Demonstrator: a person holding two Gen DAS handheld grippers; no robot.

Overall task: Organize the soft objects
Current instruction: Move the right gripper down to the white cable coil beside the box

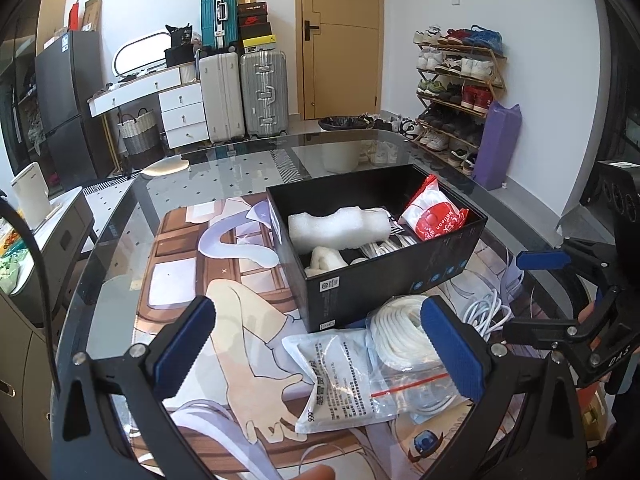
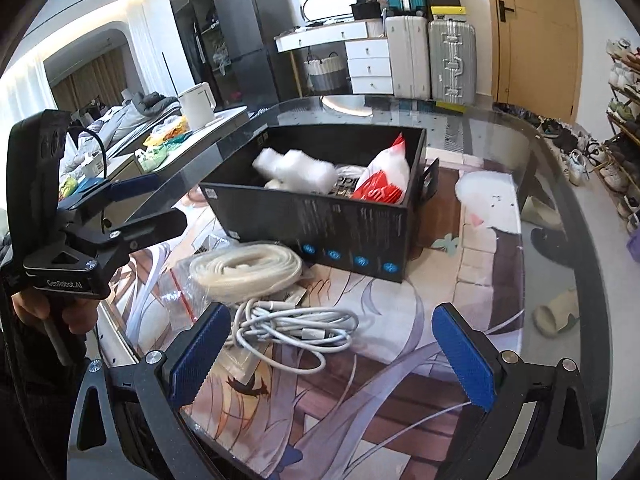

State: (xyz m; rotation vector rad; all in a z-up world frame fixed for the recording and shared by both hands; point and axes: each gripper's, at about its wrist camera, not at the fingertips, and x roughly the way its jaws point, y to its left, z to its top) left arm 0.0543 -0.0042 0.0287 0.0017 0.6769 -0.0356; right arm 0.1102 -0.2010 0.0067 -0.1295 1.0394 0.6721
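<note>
Both your grippers hang spread wide, holding nothing. Left gripper (image 1: pixel 316 344) sits directly over the white printed pouch (image 1: pixel 332 380), which lies flat on the mat, long axis running away from you toward the black box (image 1: pixel 384 276). Your left is nearer it. Rope coil (image 1: pixel 400 332) in its zip bag touches the pouch's right edge. Right gripper (image 2: pixel 332 356) hovers above the white cable (image 2: pixel 296 328).
</note>
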